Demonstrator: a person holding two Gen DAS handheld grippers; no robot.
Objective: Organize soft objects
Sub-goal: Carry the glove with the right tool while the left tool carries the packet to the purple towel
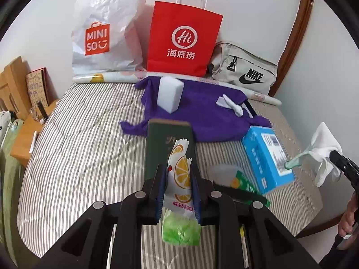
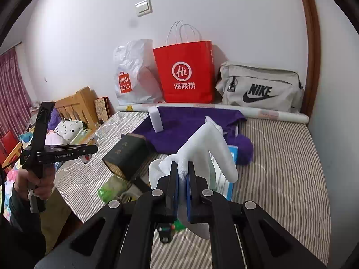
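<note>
Holding an orange-print sachet [image 1: 180, 179] in my left gripper [image 1: 178, 174] and white foam wrap [image 2: 202, 148] pinched in my right gripper [image 2: 182, 170]; I advise keeping both clamped until clear of the bed [image 1: 78, 139]

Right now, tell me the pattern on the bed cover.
Grey and white stripes on the bed cover; clearest in the left wrist view.

A bed with grey-and-white striped bedding [image 1: 85, 148] carries a spread purple cloth [image 1: 202, 114], a light-blue cardboard box [image 1: 267, 157], a dark green box [image 2: 125, 154] and, along the wall, a white plastic bag [image 1: 105, 33], a red paper bag [image 1: 182, 38] and a beige fabric pouch [image 1: 244, 69].
</note>
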